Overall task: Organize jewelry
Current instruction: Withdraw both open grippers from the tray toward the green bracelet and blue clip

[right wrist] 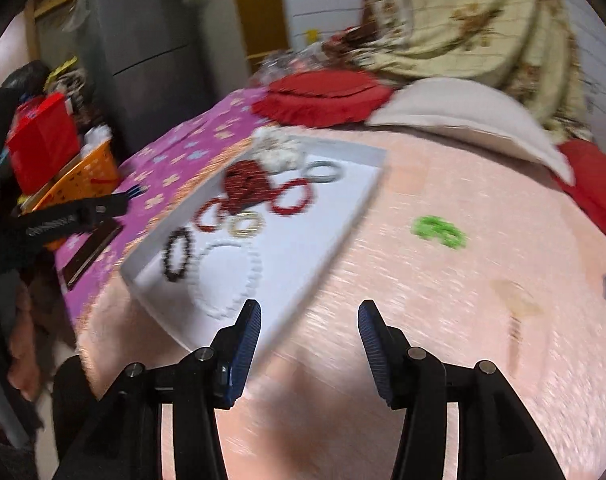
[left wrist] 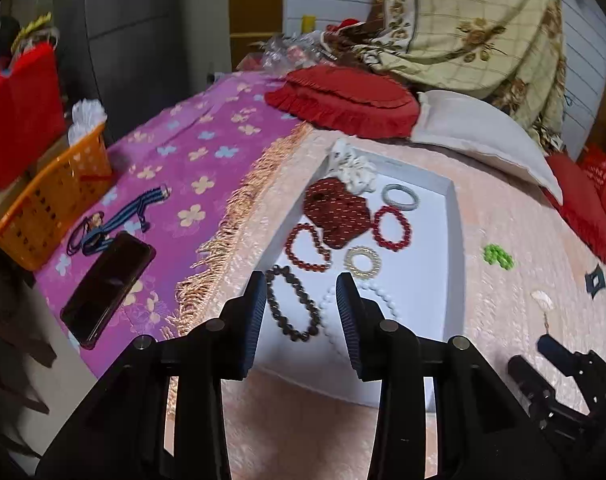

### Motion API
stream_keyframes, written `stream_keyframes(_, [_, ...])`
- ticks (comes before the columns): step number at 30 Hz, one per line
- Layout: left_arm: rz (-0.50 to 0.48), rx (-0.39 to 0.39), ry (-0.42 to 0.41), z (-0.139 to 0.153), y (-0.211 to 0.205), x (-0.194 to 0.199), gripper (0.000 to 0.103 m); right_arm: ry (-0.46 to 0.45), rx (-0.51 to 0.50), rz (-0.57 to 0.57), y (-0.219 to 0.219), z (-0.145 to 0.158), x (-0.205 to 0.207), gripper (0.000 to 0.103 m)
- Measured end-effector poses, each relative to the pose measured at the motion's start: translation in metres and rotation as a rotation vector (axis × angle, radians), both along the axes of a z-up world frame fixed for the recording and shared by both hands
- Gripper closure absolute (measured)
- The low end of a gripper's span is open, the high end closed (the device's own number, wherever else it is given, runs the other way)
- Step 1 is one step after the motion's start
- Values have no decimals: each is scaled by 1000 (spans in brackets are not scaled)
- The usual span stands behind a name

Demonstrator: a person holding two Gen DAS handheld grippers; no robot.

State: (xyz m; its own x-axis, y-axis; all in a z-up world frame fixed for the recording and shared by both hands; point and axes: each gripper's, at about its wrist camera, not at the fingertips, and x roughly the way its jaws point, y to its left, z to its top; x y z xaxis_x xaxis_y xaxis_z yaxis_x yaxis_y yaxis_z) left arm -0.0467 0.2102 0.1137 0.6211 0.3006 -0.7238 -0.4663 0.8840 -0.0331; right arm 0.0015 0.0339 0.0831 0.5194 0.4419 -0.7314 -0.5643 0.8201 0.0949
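A white tray [left wrist: 431, 248] lies on a pink cloth and holds several pieces: a dark bead bracelet [left wrist: 293, 304], a white bead necklace [left wrist: 367, 296], two red bead bracelets [left wrist: 391, 228], a gold ring bracelet [left wrist: 362, 262], a grey bangle [left wrist: 401, 197], a maroon pouch [left wrist: 337, 210] and a white scrunchie [left wrist: 353, 166]. My left gripper [left wrist: 301, 300] is open and empty just above the tray's near end. My right gripper [right wrist: 309, 320] is open and empty over the pink cloth by the tray's [right wrist: 327, 248] near corner. A green bead piece [right wrist: 439, 232] lies on the cloth to the right. It also shows in the left wrist view [left wrist: 498, 256].
A dark blue clip [left wrist: 594, 280] and a pale earring [left wrist: 541, 300] lie on the cloth at right. A phone [left wrist: 107, 284] and a striped strap [left wrist: 131, 214] lie on the purple sheet. An orange basket [left wrist: 51, 204] stands left. Red cushion [left wrist: 343, 100] and pillow [left wrist: 483, 136] lie behind.
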Motion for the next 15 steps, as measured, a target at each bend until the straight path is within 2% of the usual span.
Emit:
stream_keyframes(4, [-42, 32, -8, 3, -30, 3, 62, -23, 15, -144, -44, -8, -9, 54])
stream_keyframes(10, [-136, 70, 32, -1, -77, 14, 62, 22, 33, -215, -80, -15, -3, 54])
stream_keyframes(15, [-191, 155, 57, -4, -112, 17, 62, 17, 63, -270, -108, -9, 1, 54])
